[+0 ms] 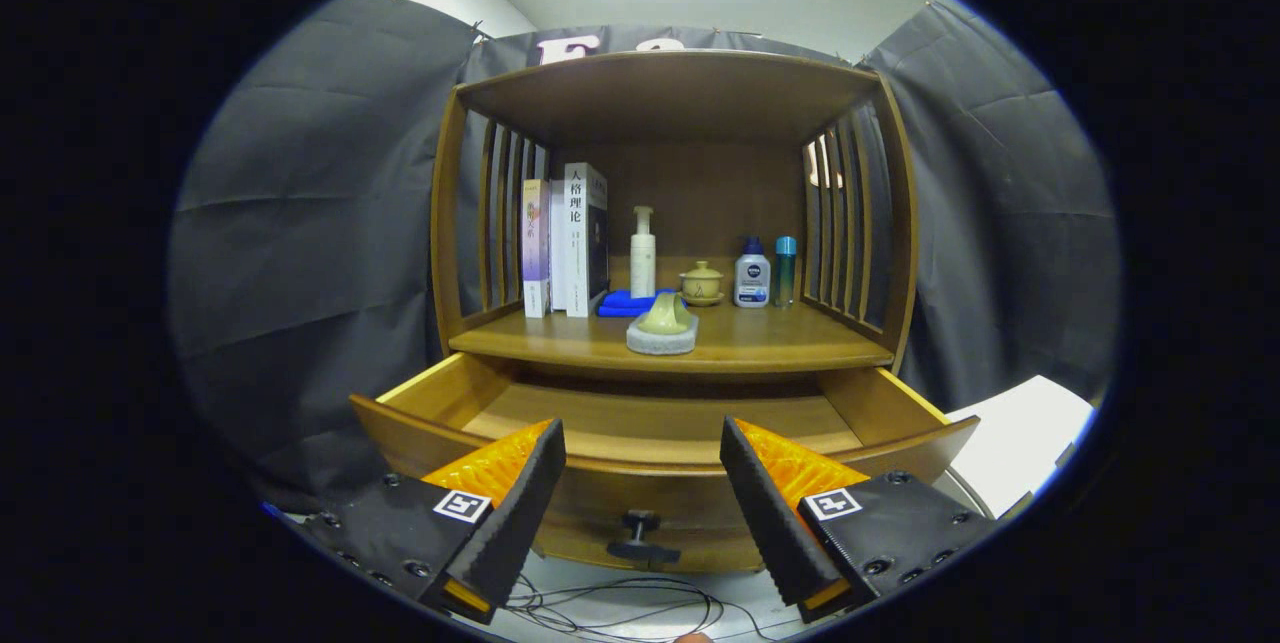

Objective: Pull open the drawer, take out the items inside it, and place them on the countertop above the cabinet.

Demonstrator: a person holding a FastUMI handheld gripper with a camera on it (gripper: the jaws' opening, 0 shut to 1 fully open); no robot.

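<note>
Drawer (655, 423) standing pulled out beyond our gripper (642, 478), fingers apart and holding nothing; we are judging items already moved onto countertop (740, 338) beyond.

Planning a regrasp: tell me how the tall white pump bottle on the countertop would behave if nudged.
The pump bottle stands tall and narrow, so it would probably tip rather than slide. Its smooth plastic looks slippery. The gripper hangs open before the drawer, touching nothing.

Open drawer (655, 423) beyond parted gripper (642, 468)
</note>
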